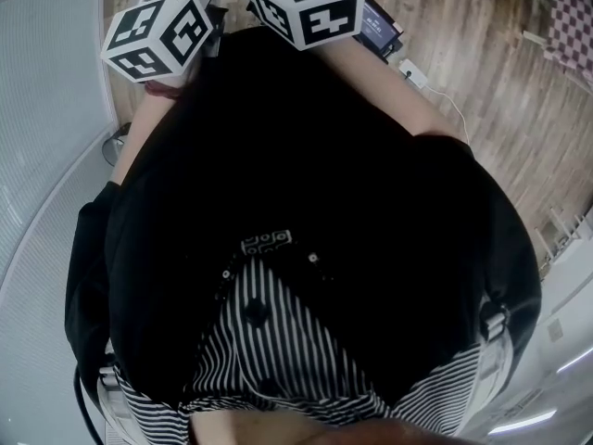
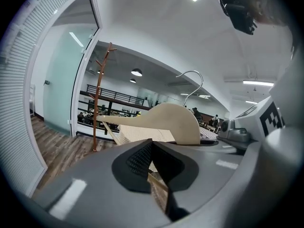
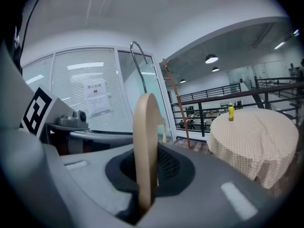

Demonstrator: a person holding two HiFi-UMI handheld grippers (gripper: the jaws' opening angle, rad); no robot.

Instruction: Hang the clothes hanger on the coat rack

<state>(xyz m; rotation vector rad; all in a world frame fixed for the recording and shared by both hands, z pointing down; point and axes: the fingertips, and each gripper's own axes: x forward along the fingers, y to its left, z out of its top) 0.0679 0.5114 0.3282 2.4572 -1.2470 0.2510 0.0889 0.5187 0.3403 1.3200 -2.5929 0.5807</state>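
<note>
Right gripper [image 3: 142, 175] clamps the clothes hanger [image 3: 146, 127] edge-on; left gripper [image 2: 153, 167] seemingly pinches its lower bar [image 2: 110, 132]; coat rack [image 2: 98, 99] stands well apart; carried unevenly, the hook [image 2: 191, 71] may twist and miss the rack.

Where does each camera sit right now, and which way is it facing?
Head view: on the person's head, facing steeply down onto their black top, both marker cubes and the wooden floor.
Left gripper view: on the left gripper, looking along its jaws, closed on the wooden clothes hanger, toward the coat rack.
Right gripper view: on the right gripper, clamping the hanger edge-on, facing a cloth-covered table.
Shared: both gripper views show hanger, rack and each other's gripper.
</note>
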